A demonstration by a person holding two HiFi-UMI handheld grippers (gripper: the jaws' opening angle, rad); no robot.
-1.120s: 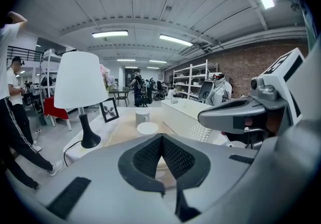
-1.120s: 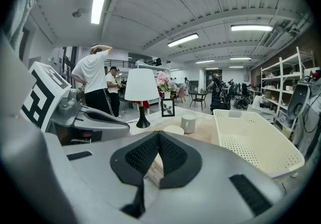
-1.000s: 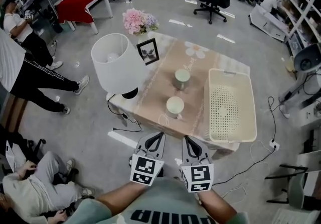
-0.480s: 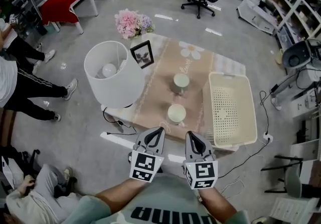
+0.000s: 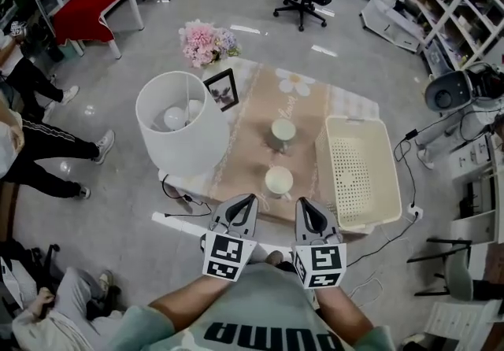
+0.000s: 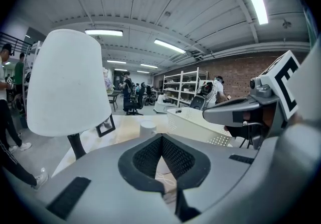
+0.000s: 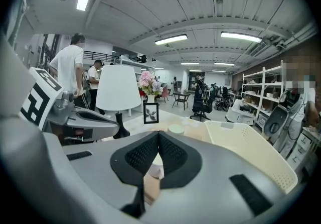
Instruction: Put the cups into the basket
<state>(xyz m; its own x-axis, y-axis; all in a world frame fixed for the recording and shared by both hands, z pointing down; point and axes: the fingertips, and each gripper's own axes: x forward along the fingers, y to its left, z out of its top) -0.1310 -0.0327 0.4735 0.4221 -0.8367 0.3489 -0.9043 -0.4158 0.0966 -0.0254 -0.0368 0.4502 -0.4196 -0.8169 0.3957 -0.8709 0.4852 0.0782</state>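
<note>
Surface [image 5: 311, 97] ahead of me, lamp [image 5: 181, 117] looming on its left, basket [image 5: 358, 176] along the right edge with no cup in it. Two cups stand just left of the basket: near cup [image 5: 278, 181] and far cup [image 5: 283, 131] behind it. My left fingers [image 5: 239, 214] and right fingers [image 5: 309, 219] hang short of the surface, each pair pressed together, holding nothing. Best plan, I reckon: spread the right fingers early, come in low on the near cup and squeeze gently.
</note>
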